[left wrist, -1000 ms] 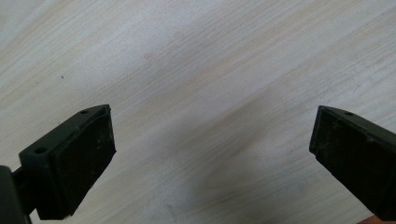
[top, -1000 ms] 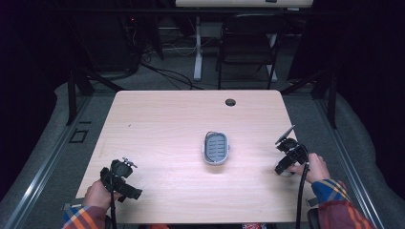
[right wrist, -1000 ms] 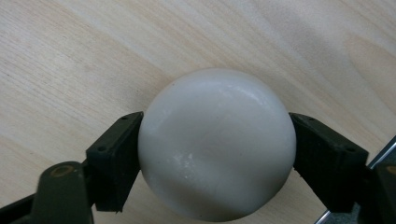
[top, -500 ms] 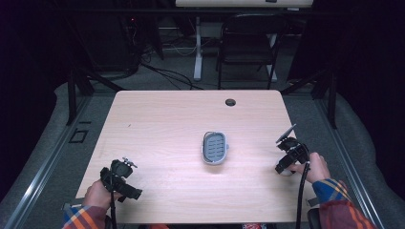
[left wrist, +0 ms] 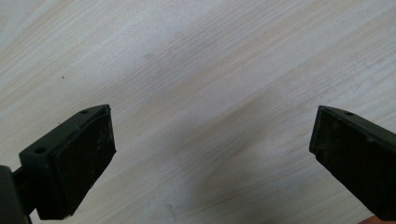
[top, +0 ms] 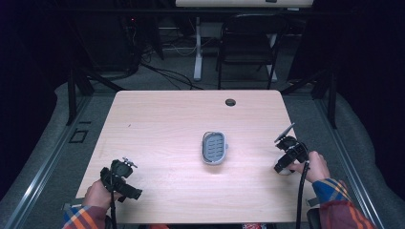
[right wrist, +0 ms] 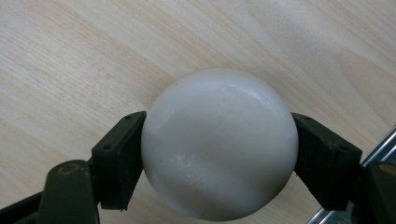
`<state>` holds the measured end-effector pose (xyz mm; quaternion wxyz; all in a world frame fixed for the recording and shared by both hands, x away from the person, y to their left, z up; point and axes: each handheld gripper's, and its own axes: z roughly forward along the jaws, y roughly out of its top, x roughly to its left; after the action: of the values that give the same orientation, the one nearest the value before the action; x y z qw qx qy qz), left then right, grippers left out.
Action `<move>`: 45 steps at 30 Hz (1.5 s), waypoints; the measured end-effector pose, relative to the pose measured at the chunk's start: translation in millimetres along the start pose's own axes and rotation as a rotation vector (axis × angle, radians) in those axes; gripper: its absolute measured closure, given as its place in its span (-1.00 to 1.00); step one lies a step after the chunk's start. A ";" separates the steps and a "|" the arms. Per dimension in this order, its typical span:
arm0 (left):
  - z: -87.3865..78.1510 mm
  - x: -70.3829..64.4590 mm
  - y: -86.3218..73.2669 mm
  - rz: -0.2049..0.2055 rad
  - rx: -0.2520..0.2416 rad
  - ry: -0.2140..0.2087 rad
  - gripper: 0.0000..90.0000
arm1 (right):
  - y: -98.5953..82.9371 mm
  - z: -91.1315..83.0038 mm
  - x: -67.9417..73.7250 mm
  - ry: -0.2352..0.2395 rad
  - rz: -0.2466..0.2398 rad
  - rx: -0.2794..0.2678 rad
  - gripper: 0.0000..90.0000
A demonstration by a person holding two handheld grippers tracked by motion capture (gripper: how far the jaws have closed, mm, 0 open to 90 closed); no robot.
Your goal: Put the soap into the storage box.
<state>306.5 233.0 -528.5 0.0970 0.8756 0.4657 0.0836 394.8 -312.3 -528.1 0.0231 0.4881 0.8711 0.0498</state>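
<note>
1. The right gripper [right wrist: 219, 149] clamps a white ball [right wrist: 219, 144] between its 2 jaws, just above the desk [top: 157, 124] near its right edge; a grey tray [top: 214, 147] lies mid-desk, well apart.
2. The left gripper [left wrist: 212, 154] hangs over bare wood near the front-left corner; its jaws stand wide apart, holding nothing.

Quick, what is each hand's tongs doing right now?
Left tongs: open, holding nothing, over the bare wooden table.
Right tongs: closed on a white ball.
</note>
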 end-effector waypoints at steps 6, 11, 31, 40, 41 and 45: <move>-0.1 0.0 -0.1 -0.001 0.000 0.000 -1.00 | 2.5 -0.3 4.9 0.007 -0.003 -0.016 -0.46; 0.0 -0.1 0.0 -0.001 0.000 0.000 -1.00 | 5.5 -0.7 7.9 0.007 -0.015 -0.015 -0.46; 0.0 0.2 -0.2 -0.004 0.003 -0.004 -1.00 | 37.0 -7.3 29.5 -0.003 -0.094 -0.019 -0.46; 0.2 0.1 -0.2 -0.004 0.003 -0.004 -1.00 | 43.7 -11.2 35.5 -0.004 -0.115 -0.023 -0.46; 0.1 0.2 -0.2 -0.004 0.003 -0.003 -1.00 | 45.2 -12.8 35.8 -0.010 -0.134 -0.004 -0.46; 0.1 0.0 -0.1 -0.004 0.003 -0.004 -1.00 | 47.7 -13.2 40.1 -0.003 -0.135 -0.019 -0.46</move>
<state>306.5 233.1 -528.7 0.0967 0.8750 0.4674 0.0810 413.2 -254.2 -509.5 0.0325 0.4282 0.9014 0.0557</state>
